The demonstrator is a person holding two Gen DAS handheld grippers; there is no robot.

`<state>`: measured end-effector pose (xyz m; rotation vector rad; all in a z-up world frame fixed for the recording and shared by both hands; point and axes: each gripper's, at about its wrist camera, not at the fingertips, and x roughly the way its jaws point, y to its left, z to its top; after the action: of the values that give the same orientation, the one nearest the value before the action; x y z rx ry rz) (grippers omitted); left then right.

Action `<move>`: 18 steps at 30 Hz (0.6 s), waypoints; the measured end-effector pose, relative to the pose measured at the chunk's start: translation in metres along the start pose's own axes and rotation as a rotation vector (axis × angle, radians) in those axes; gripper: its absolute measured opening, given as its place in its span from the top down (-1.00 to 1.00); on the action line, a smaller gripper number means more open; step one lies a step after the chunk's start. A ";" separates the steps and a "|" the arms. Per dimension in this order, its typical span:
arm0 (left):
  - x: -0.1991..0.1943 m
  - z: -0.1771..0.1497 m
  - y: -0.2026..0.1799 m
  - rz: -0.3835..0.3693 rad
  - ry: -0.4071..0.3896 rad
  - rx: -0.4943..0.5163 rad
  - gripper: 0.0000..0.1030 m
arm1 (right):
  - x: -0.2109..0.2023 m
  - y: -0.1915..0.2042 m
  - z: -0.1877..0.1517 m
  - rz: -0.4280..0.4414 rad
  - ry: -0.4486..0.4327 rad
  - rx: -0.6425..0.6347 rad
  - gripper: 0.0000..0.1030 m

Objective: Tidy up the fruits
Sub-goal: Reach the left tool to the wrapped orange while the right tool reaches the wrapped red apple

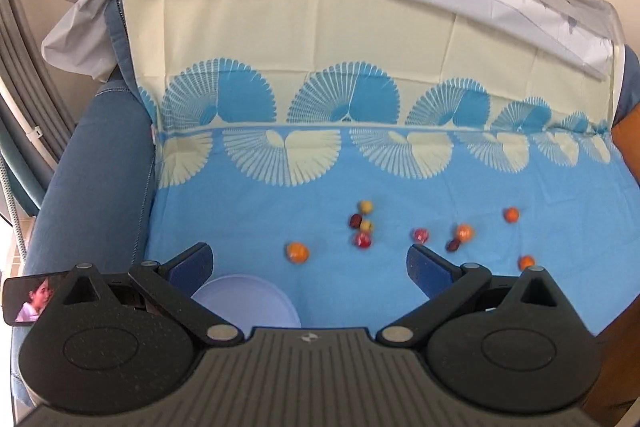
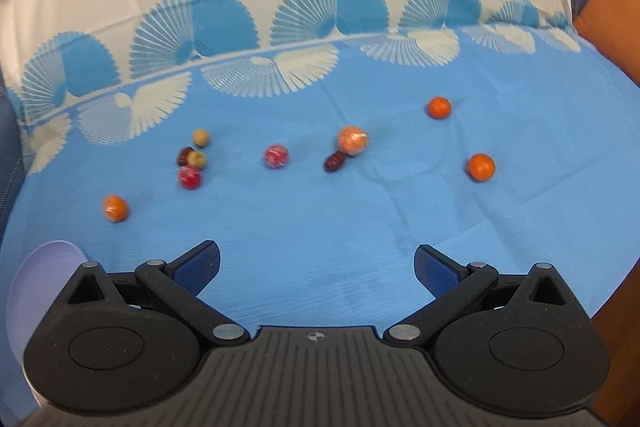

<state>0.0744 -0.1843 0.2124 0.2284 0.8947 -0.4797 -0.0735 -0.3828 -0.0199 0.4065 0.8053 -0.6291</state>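
Ten or so small fruits lie loose on the blue sheet (image 1: 248,211) over the sofa seat, seen first from the left wrist: an orange one (image 1: 297,252) nearest, a tight cluster (image 1: 361,225) of yellow, dark and red pieces behind it, more strung out to the right. A pale lilac bowl (image 1: 248,301) sits just below the left gripper (image 1: 309,263), presumably there to take the fruit. That gripper hangs low over the seat's front edge, aimed at the backrest, its fingers spread wide and empty.

From the right wrist, the same scatter reads left to right: the lone orange fruit (image 2: 115,208), the cluster (image 2: 192,159), a red one (image 2: 275,156), a dark date-like piece (image 2: 335,160) touching a wrapped orange one (image 2: 352,140), and two oranges (image 2: 480,167) well apart. The bowl's rim (image 2: 24,279) shows at far left. The right gripper (image 2: 316,265) is level and held back from everything, fingers released, gripping nothing. Nothing looks sorted yet.
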 end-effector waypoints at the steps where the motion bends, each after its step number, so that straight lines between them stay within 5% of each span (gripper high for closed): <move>1: 0.004 0.004 -0.002 -0.008 0.009 -0.003 -1.00 | 0.007 -0.002 0.002 -0.008 0.007 0.008 -0.99; 11: 0.046 0.024 0.007 -0.076 0.040 -0.033 -1.00 | 0.054 -0.009 0.016 -0.039 0.028 0.046 -0.99; 15: 0.106 0.019 0.032 -0.102 0.115 -0.103 -1.00 | 0.073 -0.003 0.023 -0.022 0.000 0.043 -0.99; 18: 0.175 0.006 0.042 -0.019 0.196 -0.053 -1.00 | 0.090 0.007 0.030 0.020 -0.012 0.042 -0.99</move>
<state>0.1919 -0.2037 0.0769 0.2215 1.1002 -0.4560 -0.0053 -0.4267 -0.0692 0.4480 0.7766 -0.6301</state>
